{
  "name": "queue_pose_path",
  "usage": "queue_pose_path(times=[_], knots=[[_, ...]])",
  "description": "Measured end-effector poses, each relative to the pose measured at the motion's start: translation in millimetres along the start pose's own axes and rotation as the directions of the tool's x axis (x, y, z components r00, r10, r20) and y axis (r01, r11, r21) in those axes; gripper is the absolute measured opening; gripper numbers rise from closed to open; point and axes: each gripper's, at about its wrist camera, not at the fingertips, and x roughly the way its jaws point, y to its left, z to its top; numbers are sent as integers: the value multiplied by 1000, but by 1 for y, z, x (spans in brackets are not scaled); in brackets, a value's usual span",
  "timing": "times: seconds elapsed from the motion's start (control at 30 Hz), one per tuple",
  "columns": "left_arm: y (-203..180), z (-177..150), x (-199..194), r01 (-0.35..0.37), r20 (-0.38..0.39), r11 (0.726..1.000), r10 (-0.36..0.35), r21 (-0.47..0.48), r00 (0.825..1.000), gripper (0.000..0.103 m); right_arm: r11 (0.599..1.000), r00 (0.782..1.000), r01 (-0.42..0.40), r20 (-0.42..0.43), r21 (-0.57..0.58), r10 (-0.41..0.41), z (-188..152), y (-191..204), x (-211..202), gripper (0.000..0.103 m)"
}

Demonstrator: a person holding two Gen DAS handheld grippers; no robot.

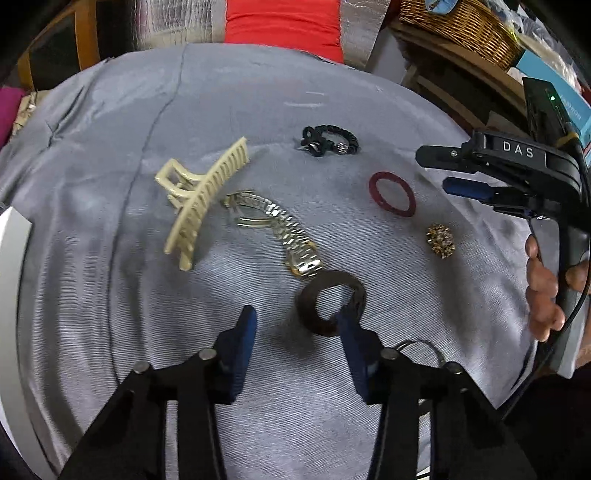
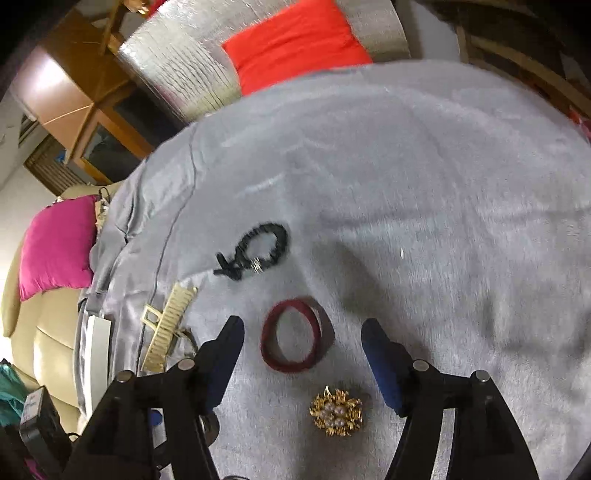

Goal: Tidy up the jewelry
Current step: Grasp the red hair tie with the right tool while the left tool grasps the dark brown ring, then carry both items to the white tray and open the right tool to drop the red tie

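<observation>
On the grey cloth (image 1: 258, 110) lie a cream claw clip (image 1: 199, 199), a silver-gold watch (image 1: 280, 229), a black hair tie (image 1: 330, 140), a red bangle (image 1: 392, 194), a gold brooch (image 1: 440, 240) and a dark brown ring (image 1: 325, 291). My left gripper (image 1: 295, 317) is open just above the cloth. Its right fingertip overlaps the brown ring's lower rim, and nothing is pinched. My right gripper (image 2: 303, 328) is open and hovers over the red bangle (image 2: 291, 363), which lies flat between the fingertips. The brooch (image 2: 336, 411) sits nearer the camera, under the open jaws.
A white box edge (image 1: 11, 258) stands at the left. A thin metal hoop (image 1: 421, 347) lies behind my left gripper's right finger. A wicker basket (image 1: 461, 26) and a red cushion (image 1: 284, 22) sit beyond the cloth, with a pink cushion (image 2: 55, 247) on a sofa.
</observation>
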Motion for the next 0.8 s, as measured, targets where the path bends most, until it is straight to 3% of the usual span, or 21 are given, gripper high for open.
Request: queue_pose_path(times=[0.03,0.07,0.1,0.3,0.4,0.43,0.47,0.5,0.53,0.67,0.8], knots=[[-1,0,1,5,-2,1000,-5,-1,1000,44,1000,1000,-5,-3,-12,5,0,3,1,61],[-2,1,3,11,-7,1000,-11,-3,1000,44,1000,1000,0,-10,-21,0,0,5,3,49],[-3,1,4,22,-15,1000,-22,-5,1000,44,999,1000,12,-19,-31,-13,0,6,6,46],[-13,2,19,46,-50,999,-45,15,998,44,994,993,91,-63,-67,-96,0,6,33,47],[-11,3,20,47,-43,999,-47,0,998,30,981,987,146,-49,-125,-153,-2,13,41,43],[-10,3,19,47,-37,999,-47,-1,998,19,975,983,168,-44,-147,-176,-3,17,41,39],[-10,2,17,46,-32,999,-46,2,998,14,963,977,202,-38,-178,-212,-6,21,43,28],[-10,1,16,56,-32,998,-56,4,998,10,957,974,214,-35,-194,-225,-7,22,43,12],[-10,1,16,65,-34,998,-65,3,997,10,954,972,218,-43,-205,-231,-9,22,44,5],[-17,-1,13,61,-13,998,-61,27,998,8,950,971,232,-14,-211,-240,-11,24,38,5],[-17,-3,-6,74,37,997,-75,38,996,8,965,981,195,26,-176,-193,-10,21,17,5]])
